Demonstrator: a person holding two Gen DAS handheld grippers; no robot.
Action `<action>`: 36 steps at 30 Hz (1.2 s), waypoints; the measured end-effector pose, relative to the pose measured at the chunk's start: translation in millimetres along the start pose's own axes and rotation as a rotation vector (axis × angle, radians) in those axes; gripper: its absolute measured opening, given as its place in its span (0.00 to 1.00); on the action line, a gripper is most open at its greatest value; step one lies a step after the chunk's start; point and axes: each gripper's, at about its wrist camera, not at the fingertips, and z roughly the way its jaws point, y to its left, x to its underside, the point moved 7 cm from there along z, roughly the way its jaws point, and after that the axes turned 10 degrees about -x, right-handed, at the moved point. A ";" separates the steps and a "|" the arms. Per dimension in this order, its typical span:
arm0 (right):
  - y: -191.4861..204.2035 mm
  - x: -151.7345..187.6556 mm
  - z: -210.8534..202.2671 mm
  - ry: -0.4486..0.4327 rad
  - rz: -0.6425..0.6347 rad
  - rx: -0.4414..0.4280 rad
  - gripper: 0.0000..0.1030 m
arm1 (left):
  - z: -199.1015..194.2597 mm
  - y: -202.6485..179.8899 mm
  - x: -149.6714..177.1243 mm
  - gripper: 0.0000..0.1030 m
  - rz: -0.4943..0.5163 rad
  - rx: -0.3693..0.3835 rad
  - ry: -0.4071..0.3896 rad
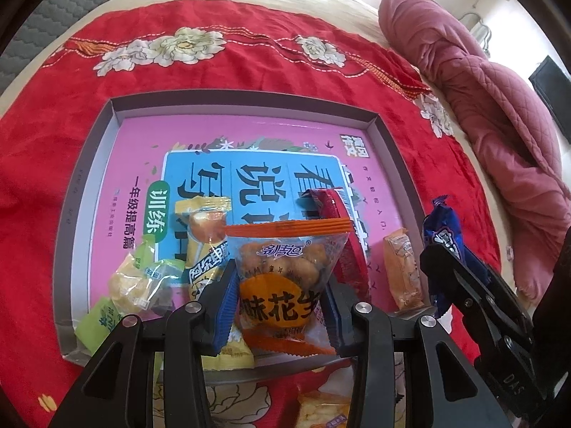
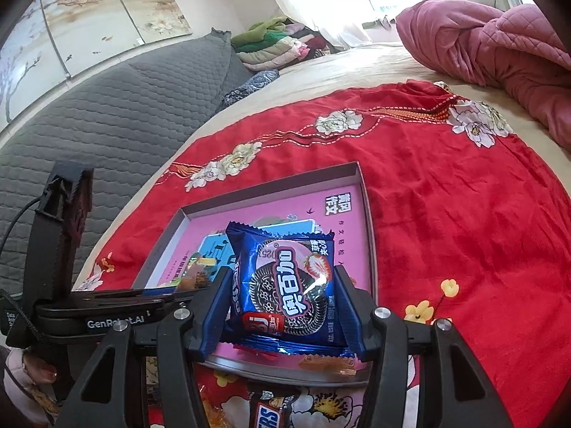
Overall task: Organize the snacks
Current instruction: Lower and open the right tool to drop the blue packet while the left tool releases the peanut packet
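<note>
Between the blue pads of the left hand-held gripper (image 1: 282, 296) sits an orange peanut packet (image 1: 285, 278), pinched over the near end of the pink box lid (image 1: 246, 105). Several snacks already lie beyond and left of it inside; at least two stay on the red bedspread (image 1: 214, 71) below the grippers, so sorting looks about midway. Only the right view shows the right hand-held gripper (image 2: 282, 301) clamped on a blue cookie packet (image 2: 289, 285), plus a Snickers bar (image 2: 273, 412) beneath.
</note>
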 end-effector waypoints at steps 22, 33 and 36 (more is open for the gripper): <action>-0.2 9.8 17.3 0.066 -0.015 0.027 0.54 | 2.4 4.1 3.1 0.42 -0.010 -0.010 0.006; -2.2 11.8 21.5 0.079 -0.013 0.042 0.54 | 6.0 1.0 4.6 0.42 -0.004 -0.010 0.013; -2.6 12.6 22.0 0.082 -0.015 0.045 0.54 | 7.5 -0.1 5.5 0.42 -0.001 -0.009 0.016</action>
